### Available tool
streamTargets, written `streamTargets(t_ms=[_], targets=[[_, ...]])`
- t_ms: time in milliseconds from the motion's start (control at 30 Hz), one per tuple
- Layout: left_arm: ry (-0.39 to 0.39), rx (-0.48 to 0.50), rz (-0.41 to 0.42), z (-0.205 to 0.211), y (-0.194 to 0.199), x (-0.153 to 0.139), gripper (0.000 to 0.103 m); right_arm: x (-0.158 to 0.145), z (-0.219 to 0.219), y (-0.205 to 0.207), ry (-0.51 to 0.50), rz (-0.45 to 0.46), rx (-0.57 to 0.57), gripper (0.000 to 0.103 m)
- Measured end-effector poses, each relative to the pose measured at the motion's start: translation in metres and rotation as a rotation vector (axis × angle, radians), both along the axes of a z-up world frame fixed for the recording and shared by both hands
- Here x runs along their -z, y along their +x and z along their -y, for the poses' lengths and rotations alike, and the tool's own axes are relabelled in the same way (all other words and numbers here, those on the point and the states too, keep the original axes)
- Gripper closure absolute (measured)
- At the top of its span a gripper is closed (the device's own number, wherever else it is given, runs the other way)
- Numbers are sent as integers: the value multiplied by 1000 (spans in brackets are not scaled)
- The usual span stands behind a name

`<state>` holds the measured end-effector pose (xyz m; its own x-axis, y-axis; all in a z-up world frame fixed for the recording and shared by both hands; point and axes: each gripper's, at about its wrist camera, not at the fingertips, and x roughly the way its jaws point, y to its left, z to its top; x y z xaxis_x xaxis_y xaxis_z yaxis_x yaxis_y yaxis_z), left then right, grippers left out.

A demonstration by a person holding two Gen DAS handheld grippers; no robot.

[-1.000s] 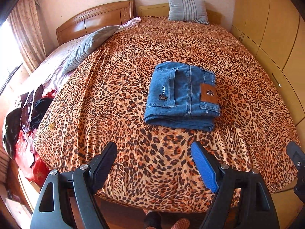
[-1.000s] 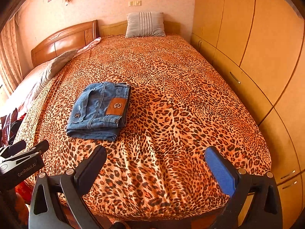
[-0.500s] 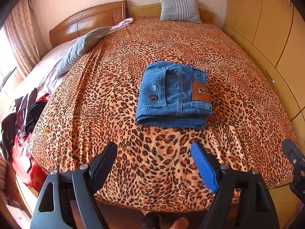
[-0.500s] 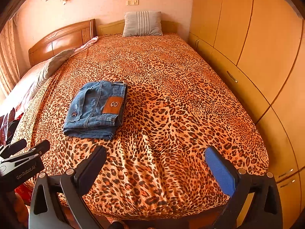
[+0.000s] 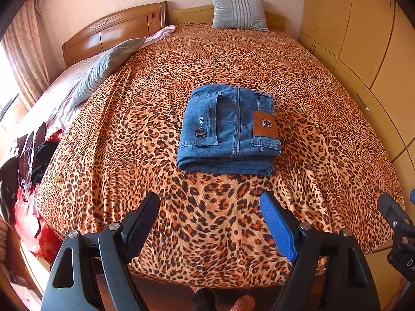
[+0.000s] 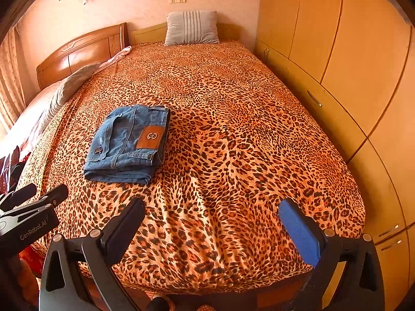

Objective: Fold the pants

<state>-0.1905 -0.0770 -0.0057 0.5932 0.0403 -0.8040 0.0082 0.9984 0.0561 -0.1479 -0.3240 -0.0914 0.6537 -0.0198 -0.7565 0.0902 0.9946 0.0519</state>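
A pair of blue jeans (image 5: 228,129) lies folded into a compact stack at centre frame on the leopard-print bed (image 5: 324,134), while the left tongs (image 5: 210,223) and right tongs (image 6: 211,220) hang released and empty at the bottom of frame, clear of the cloth; the fold looks finished, so any last touch should be a light squaring of the stack's near edge. Bare bedspread surrounds the stack, with the wardrobe (image 6: 350,51) close along the right edge
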Motion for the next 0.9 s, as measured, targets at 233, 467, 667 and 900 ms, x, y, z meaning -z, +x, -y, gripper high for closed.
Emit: streamTargets(t_ms=[233,467,667,900], targets=[[-2,3,-9,1,1,1,23,2,1,1,1,-10,0,0],[2,8,-8,3,0,0,23,3,0,2,1,-19,-6,0],[0,10,-16,3,0,2,23,3,-1,2,2,-20,-6,0],[-9,8,-19,2,2,3,23,5,-2,1,1,-25,-7,0]])
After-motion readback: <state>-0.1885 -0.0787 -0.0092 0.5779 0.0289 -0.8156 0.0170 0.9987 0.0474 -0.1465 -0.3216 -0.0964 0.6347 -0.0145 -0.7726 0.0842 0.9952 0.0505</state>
